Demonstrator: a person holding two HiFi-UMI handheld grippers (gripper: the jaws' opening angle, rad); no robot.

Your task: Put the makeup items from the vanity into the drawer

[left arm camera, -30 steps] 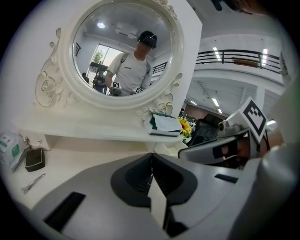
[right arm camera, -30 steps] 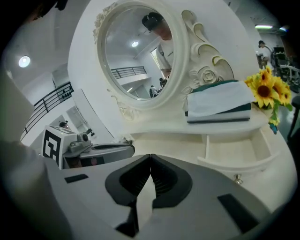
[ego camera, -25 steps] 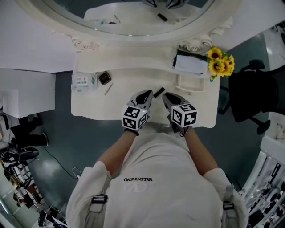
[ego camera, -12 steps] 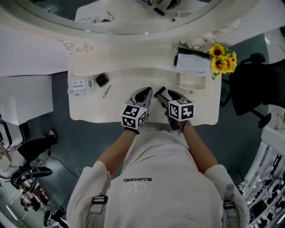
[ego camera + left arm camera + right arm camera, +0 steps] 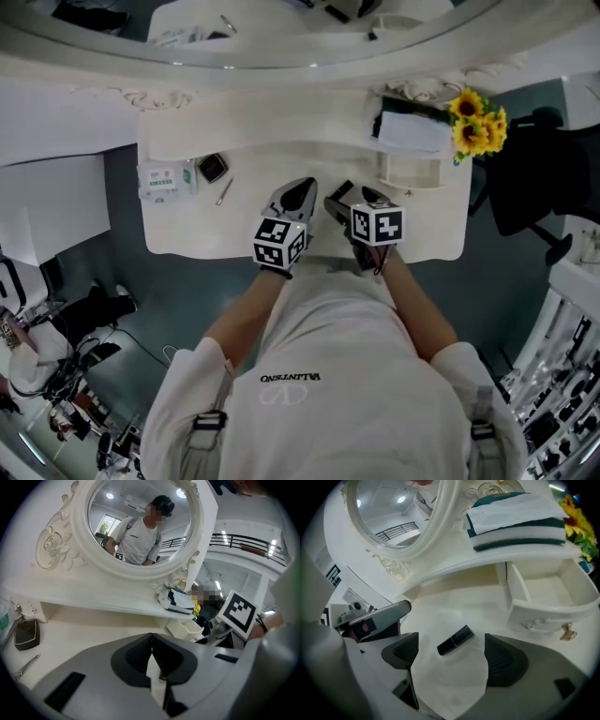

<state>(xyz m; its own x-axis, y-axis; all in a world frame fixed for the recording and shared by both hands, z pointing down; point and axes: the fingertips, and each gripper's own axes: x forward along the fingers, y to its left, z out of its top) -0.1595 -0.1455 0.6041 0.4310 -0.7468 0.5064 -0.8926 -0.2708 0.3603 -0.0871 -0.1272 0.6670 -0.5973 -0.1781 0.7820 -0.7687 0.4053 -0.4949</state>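
Person stands at white vanity bench (image 5: 187, 234), one tool in each hand, both over the front edge. Landmark: small open drawer (image 5: 553, 613), pulled out under the raised shelf at the bench's right end, inside bare and white as far as the right gripper view shows. Right tool (image 5: 452, 660) sits just left of the drawer, tilted steeply down at the bench top; jaws have just been opening and now stand wide, released. Black lipstick (image 5: 455, 640) lies flat on the bench between them, slantwise, clear of both pads, near the drawer's front left corner. Left tool (image 5: 151, 641) is further left of the drawer, beside the right one, jaws clenched together with nothing between. Well left of the drawer: dark square compact (image 5: 26, 633), a thin metal stick (image 5: 26, 666) just in front of it, and a packet (image 5: 167, 176) with green print at the bench's far left end. Above the drawer, on the shelf, a folded white and green cloth (image 5: 515, 520); sunflowers (image 5: 480, 127) to its right. Round mirror (image 5: 140, 522) rises behind, left of the drawer.
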